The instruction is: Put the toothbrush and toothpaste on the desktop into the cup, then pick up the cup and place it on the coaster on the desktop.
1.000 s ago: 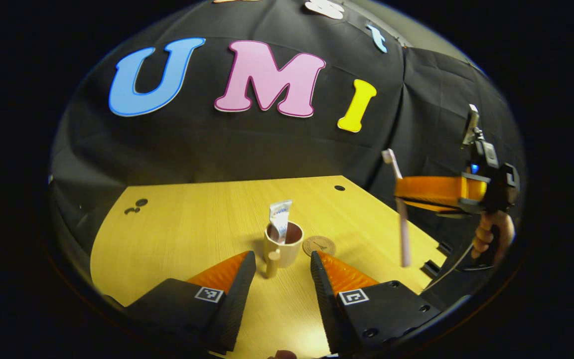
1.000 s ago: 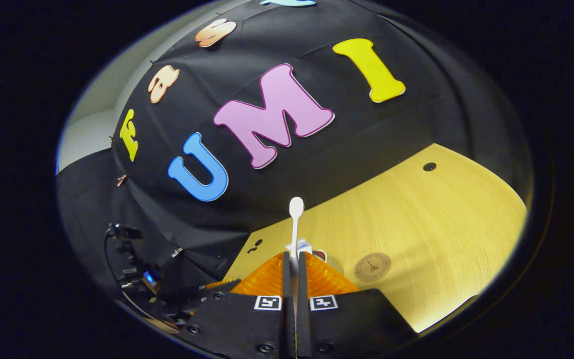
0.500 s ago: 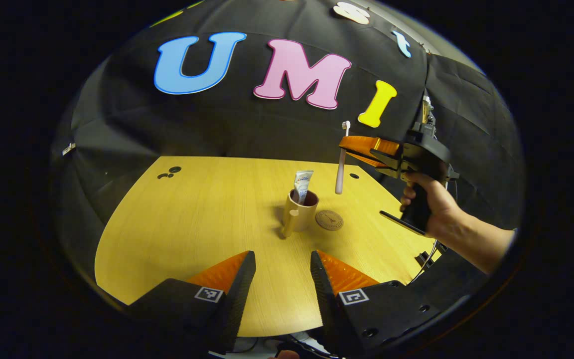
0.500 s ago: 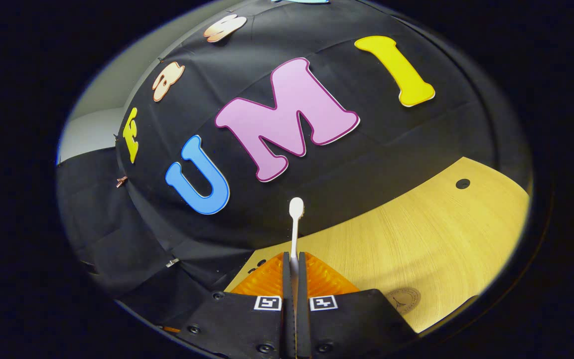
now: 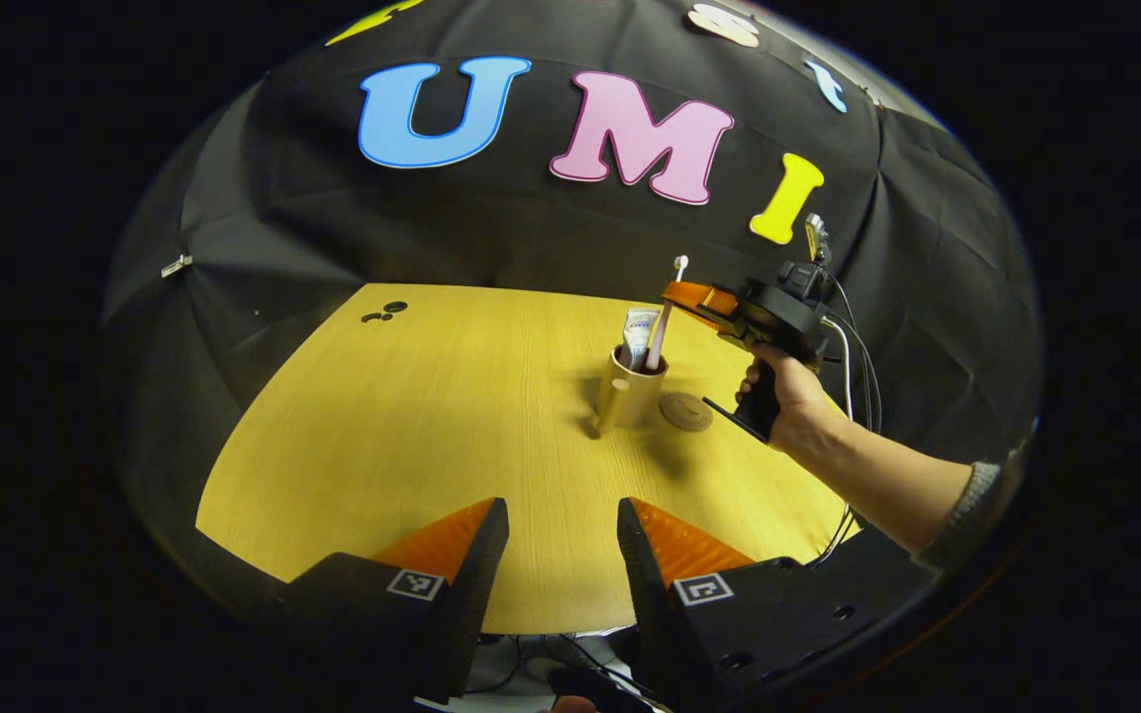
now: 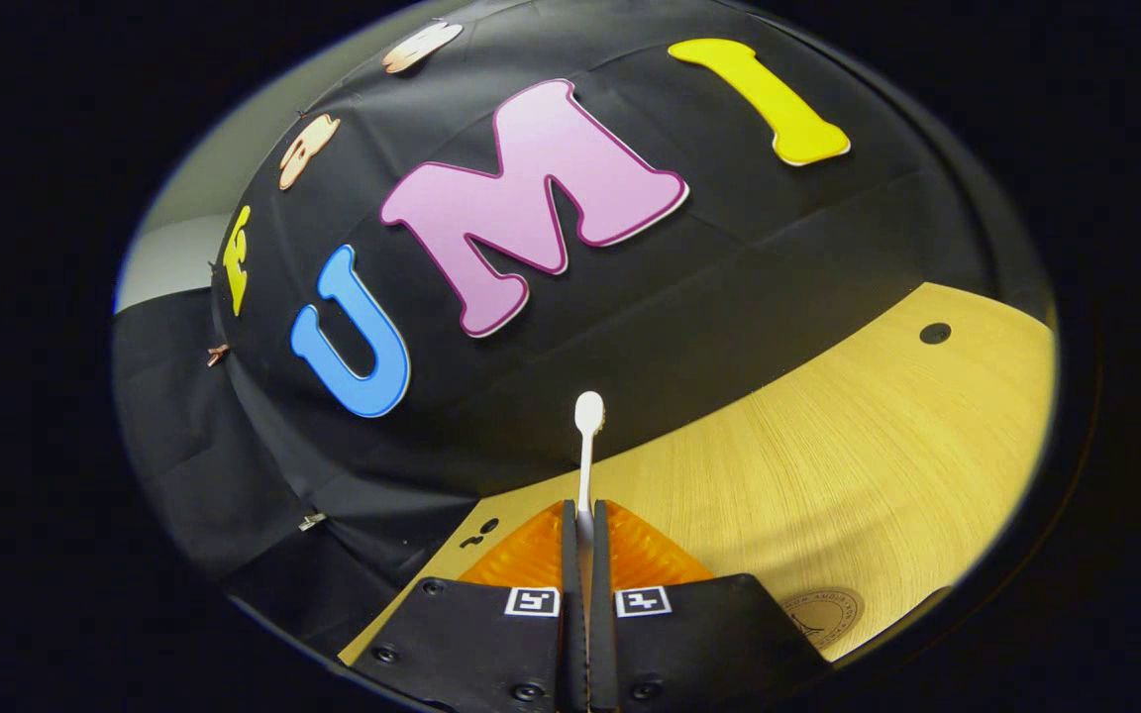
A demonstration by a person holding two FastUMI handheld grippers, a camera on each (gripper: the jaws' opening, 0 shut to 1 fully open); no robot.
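The right claw [image 6: 581,555] is clamped on the toothbrush [image 6: 586,451], bristle end up; in the left gripper view the toothbrush's lower end has reached the mouth of the cup [image 5: 633,388], where the toothpaste [image 5: 639,336] stands upright. So the step in hand looks like seating the toothbrush in the cup: the next move calls for lowering a little, then parting the fingers so it leans on the rim. The coaster [image 5: 685,411] lies on the desk [image 5: 412,426] just beside the cup at 3 o'clock, bare. The left claw [image 5: 558,555] hangs wide open and empty near the desk's front edge. How deep the toothbrush tip sits inside the cup is too small to tell, and from the right gripper view the coaster is cut off at the bottom edge
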